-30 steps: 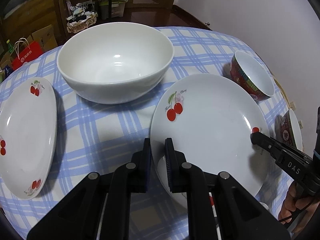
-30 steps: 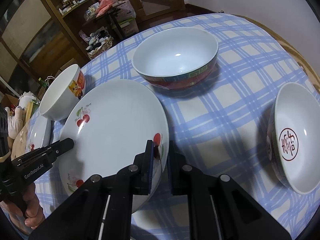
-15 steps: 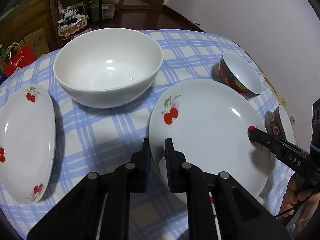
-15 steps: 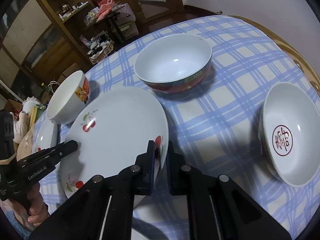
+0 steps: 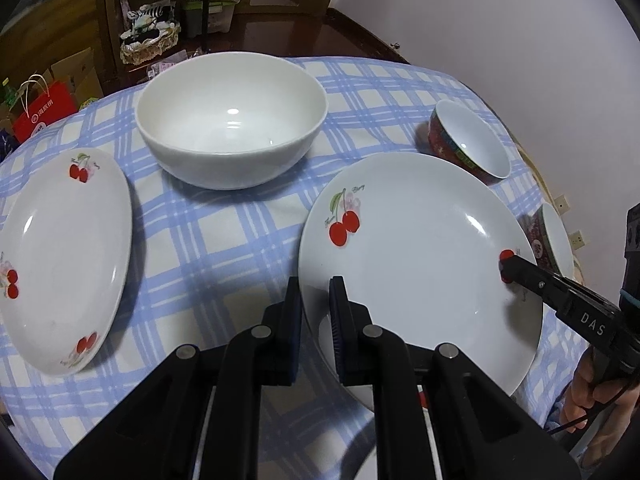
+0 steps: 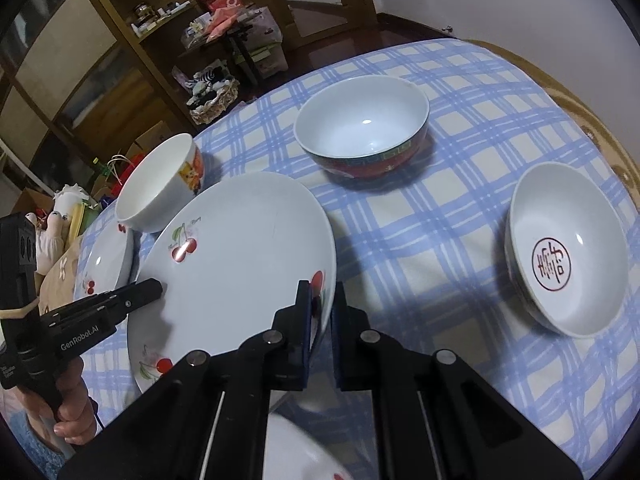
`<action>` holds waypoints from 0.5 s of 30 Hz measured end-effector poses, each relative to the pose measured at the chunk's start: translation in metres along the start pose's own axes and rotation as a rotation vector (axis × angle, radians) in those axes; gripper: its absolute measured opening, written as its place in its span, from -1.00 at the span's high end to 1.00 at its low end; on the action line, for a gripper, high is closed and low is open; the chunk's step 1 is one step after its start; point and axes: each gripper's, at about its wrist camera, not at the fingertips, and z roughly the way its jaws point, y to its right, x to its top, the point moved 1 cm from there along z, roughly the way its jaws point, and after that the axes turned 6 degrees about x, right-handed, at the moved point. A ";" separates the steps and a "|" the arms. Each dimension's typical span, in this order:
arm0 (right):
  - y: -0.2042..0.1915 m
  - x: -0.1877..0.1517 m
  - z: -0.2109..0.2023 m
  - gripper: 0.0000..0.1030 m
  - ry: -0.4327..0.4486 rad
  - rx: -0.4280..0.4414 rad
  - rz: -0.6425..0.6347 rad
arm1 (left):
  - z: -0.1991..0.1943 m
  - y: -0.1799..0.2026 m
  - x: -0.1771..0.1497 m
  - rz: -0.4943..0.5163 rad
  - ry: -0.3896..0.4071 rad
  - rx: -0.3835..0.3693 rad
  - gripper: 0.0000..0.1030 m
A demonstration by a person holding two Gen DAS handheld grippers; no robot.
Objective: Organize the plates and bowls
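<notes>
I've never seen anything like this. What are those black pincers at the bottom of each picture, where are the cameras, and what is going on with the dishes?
No robot here: a person holds a two-finger gripper in each hand, each with a fisheye camera looking along its fingers. One picture is from the left gripper, the other from the right gripper. Both are shut on opposite edges of the same cherry plate. On the blue checked tablecloth lie a second cherry plate, a large white bowl, a red-patterned bowl and a bowl with a red emblem inside.
</notes>
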 end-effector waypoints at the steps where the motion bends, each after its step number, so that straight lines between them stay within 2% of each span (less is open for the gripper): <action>1: -0.001 -0.001 -0.003 0.81 0.001 -0.002 -0.003 | -0.003 0.001 -0.002 0.004 -0.002 -0.001 0.75; 6: -0.009 -0.009 -0.021 0.81 0.001 -0.018 -0.023 | -0.018 0.002 -0.014 -0.002 -0.016 -0.018 0.75; 13: -0.013 -0.028 -0.048 0.81 0.001 -0.030 -0.006 | -0.045 0.014 -0.038 0.021 -0.025 -0.004 0.73; 15: -0.017 -0.034 -0.055 0.82 -0.002 -0.027 -0.019 | -0.049 0.013 -0.047 0.006 -0.049 -0.001 0.72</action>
